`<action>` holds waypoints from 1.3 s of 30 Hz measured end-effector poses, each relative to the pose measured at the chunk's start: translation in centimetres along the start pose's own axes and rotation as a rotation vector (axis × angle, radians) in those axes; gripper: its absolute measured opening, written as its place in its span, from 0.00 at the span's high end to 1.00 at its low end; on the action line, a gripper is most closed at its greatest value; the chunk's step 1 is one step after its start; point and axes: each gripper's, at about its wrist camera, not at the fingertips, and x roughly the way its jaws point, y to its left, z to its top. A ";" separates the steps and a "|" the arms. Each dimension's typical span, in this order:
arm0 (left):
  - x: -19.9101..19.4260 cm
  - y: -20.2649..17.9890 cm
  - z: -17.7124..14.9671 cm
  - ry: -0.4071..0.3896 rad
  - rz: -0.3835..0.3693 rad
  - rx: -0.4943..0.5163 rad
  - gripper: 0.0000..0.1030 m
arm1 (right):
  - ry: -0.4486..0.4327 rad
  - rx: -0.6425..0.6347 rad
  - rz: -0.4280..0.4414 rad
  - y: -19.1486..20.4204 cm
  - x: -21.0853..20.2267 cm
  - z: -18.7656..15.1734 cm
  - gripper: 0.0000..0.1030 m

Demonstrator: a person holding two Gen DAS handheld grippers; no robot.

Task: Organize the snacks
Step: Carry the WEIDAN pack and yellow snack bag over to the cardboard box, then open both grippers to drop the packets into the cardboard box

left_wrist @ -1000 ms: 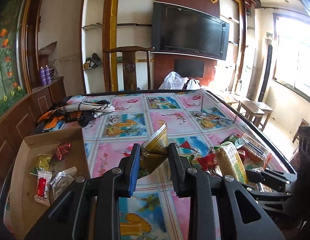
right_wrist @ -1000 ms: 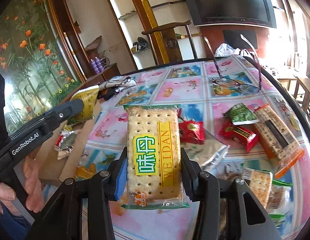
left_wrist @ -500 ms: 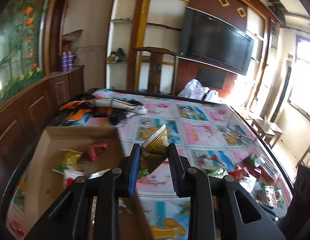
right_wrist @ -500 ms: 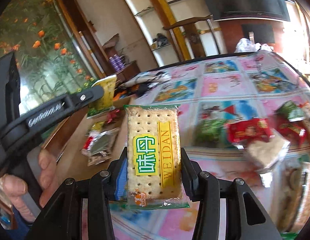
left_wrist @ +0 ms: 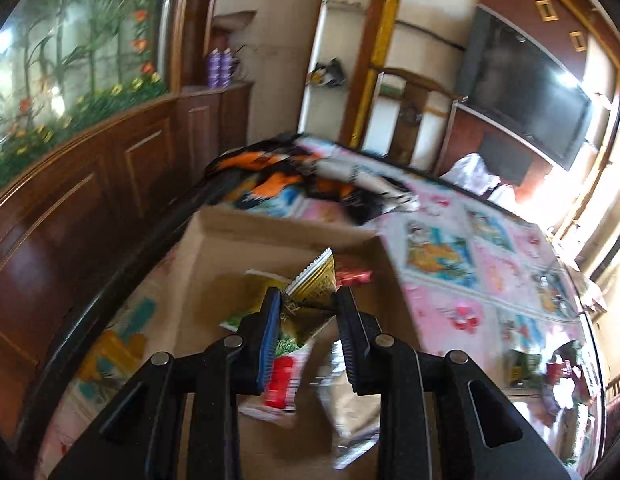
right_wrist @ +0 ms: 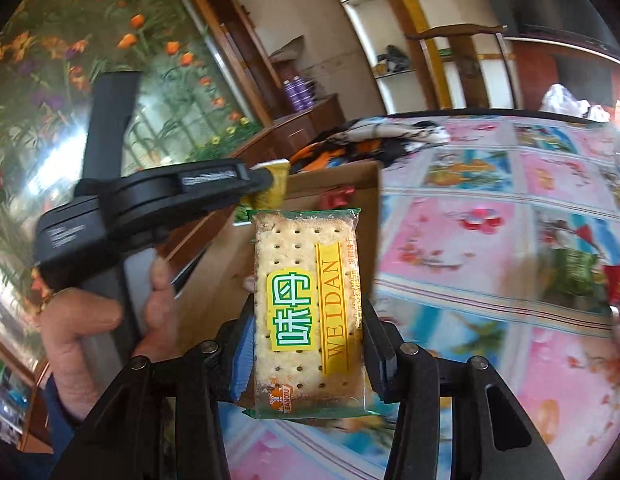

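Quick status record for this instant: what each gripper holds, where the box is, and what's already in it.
left gripper: shut on yellow snack packet, held above the box
right gripper: shut on Weidan cracker pack, upright
cardboard box: open, on the floral tablecloth
box contents: red candy, red-and-white packet, others blurred
left hand: gripping the left handle

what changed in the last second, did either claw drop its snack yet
No drop. The left claw carried its yellow packet leftward from over the tablecloth to above the cardboard box. The right claw followed with the cracker pack. Both grips unchanged.
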 end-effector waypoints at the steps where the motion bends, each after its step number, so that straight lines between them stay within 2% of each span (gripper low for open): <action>1: 0.4 0.5 0.0 0.014 0.011 -0.009 0.74 | 0.009 -0.009 0.005 0.4 0.5 0.0 0.51; 5: 1.9 2.0 -0.1 0.080 0.057 -0.025 0.74 | 0.045 -0.040 0.013 1.9 2.3 -0.1 0.51; 10: 2.7 2.6 -0.4 0.118 0.083 -0.026 0.74 | 0.107 -0.055 0.032 2.9 4.6 -0.5 0.51; 19: 2.6 2.5 -0.5 0.123 0.083 -0.013 0.74 | 0.158 -0.075 0.030 3.5 6.4 -1.6 0.51; 25: 2.8 2.4 -0.5 0.122 0.086 -0.008 0.74 | 0.154 -0.098 0.008 3.9 6.5 -1.9 0.51; 29: 3.0 2.6 -0.4 0.119 0.122 -0.010 0.74 | 0.159 -0.094 0.004 4.0 6.8 -1.8 0.51; 39: 3.0 2.6 -0.3 0.121 0.108 -0.024 0.73 | 0.161 -0.114 -0.007 4.0 6.8 -1.8 0.50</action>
